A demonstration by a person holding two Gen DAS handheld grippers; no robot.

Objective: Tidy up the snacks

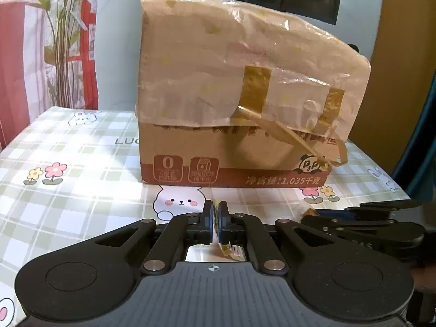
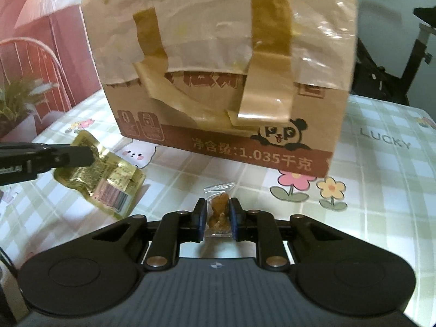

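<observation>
Snack packets look light and crinkly: right gripper pinches a clear-wrapped brown snack mid-body at lower centre; left gripper clamps a gold foil pouch by its edge.

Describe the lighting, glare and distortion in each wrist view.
Left wrist view: a bright sunlit patch washes out the checked tablecloth left of the taped brown cardboard box; fisheye bends the table edges, dark vignette at the corners. Right wrist view: dimmer and softer; glare on the clear tape and the gold foil snack pouch; box top bulges and blurs.
</observation>
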